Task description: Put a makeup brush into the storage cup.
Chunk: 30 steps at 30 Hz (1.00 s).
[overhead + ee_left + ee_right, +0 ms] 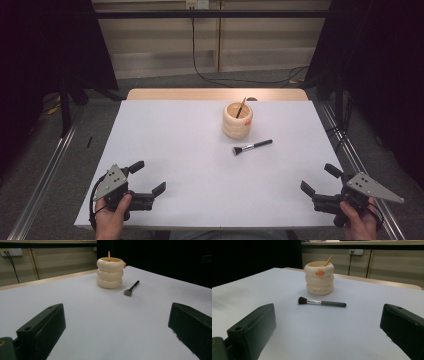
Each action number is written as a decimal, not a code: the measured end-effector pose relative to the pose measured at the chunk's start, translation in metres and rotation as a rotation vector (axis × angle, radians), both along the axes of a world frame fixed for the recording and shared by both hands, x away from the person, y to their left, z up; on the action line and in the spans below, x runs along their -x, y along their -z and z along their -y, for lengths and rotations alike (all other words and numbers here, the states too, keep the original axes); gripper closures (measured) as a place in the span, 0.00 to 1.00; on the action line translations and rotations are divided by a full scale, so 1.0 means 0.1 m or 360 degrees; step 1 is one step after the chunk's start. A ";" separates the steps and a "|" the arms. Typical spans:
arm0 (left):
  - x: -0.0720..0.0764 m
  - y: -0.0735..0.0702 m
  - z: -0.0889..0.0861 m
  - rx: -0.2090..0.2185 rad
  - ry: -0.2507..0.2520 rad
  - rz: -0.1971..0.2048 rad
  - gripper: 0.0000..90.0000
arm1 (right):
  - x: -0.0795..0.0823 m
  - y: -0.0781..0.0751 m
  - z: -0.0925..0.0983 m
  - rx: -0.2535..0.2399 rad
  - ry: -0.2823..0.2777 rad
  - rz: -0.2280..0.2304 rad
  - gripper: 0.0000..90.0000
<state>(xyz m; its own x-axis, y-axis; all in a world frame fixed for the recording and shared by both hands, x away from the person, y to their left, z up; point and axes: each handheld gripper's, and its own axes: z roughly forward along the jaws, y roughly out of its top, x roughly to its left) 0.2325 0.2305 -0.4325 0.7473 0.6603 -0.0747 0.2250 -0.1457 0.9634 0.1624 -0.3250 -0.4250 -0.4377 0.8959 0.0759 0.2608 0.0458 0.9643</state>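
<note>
One thin brush (241, 107) stood in the cream ringed holder (237, 121); the makeup brush (252, 146) lay untouched beside it on the worktop (190, 165). Left claw (149, 176) and right claw (316, 179) rested wide, empty, well apart from both.

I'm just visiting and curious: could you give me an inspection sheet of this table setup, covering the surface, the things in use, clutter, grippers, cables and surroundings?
Surface: white tabletop, wooden strip along its far edge.
Job's things: cream ringed holder with an orange dot, a thin stick leaning inside; black-handled makeup brush lying flat beside it, apart.
Clutter: nothing seen.
Grippers: left gripper and right gripper near the front corners, jaws open, holding nothing.
Cables: black cable hanging from a wall socket to the floor.
Surroundings: dark curtains on both sides, grey floor, metal rails.
</note>
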 end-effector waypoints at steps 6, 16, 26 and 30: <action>0.00 0.01 -0.03 0.0003 -0.0008 -0.0004 0.01 | -0.01 -0.01 -0.03 0.0025 -0.0009 0.0005 0.00; 0.01 0.00 -0.03 0.0009 0.0000 0.0007 0.01 | -0.14 -0.09 -0.10 0.0010 -0.0088 0.0022 0.00; 0.02 -0.02 -0.02 0.0004 -0.0018 0.0011 0.01 | -0.44 -0.17 -0.13 -0.0005 -0.0213 -0.0023 0.00; 0.02 -0.01 -0.02 -0.0007 -0.0015 0.0009 0.01 | -0.55 -0.19 -0.19 0.0021 -0.0234 -0.0009 0.00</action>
